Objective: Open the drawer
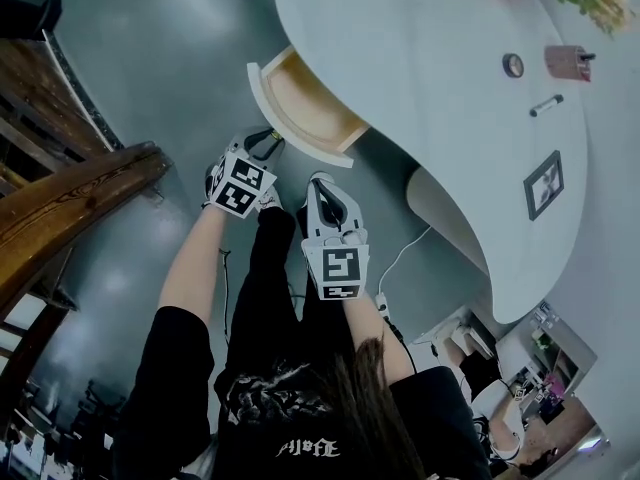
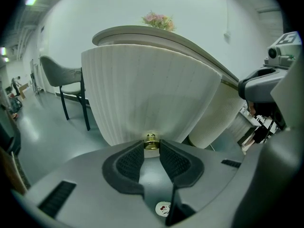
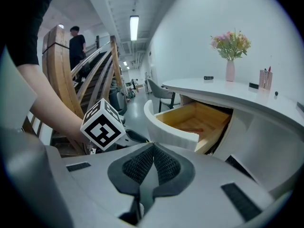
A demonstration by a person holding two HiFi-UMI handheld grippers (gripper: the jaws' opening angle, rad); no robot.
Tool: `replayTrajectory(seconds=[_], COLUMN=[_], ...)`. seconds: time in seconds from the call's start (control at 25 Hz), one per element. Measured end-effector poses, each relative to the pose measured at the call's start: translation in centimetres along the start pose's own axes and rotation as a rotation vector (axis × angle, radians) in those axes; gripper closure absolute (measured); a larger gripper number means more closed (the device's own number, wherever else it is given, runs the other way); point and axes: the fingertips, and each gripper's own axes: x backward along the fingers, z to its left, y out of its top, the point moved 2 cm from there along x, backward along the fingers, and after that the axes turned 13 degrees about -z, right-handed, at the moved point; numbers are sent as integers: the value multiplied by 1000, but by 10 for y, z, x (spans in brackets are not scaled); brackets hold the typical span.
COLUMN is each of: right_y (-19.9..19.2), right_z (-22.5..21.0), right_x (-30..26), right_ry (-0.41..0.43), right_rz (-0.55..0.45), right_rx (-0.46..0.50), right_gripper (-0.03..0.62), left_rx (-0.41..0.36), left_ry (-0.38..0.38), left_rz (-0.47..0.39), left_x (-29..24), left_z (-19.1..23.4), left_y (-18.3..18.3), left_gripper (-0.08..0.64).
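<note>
Curving over grey floor (image 1: 170,58) stood a white counter (image 1: 440,88). The left tongs (image 2: 151,144) gripped the knob (image 2: 151,140) of the drawer (image 2: 142,94) at twelve o'clock; the right tongs (image 3: 153,146) were closed.

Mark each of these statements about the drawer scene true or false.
1. The drawer stands pulled out of the desk. True.
2. The left gripper is closed on the drawer's gold knob. True.
3. The right gripper grips the drawer front. False: its jaws are together on nothing, short of the drawer.
4. The vase of flowers stands inside the drawer. False: it stands on the desk top.
</note>
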Motion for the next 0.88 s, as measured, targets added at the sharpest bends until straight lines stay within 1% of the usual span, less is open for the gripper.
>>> replayTrajectory(seconds=[0.32,0.48,0.68,0.8,0.88], right_y=[-3,-2,-1,0,1], right_z=[1,9,14,21,20], right_x=[6,12,16,17,17], right_ry=[0,52,56,98,105], right_rz=[5,9,14,14,14], right_rx=[5,10,-6,-6,-3], right_gripper=[568,568,568,568,568], left_rx=[14,21,4,-4,-2], left_ry=[34,36,24,14,19], left_rz=[6,29,38,47,54], left_x=[8,15,22,26,26], left_z=[-1,-3,-2,-3,-4], left_y=[-6,-12,-15,-17,-16], left_gripper=[445,446,445,446,445])
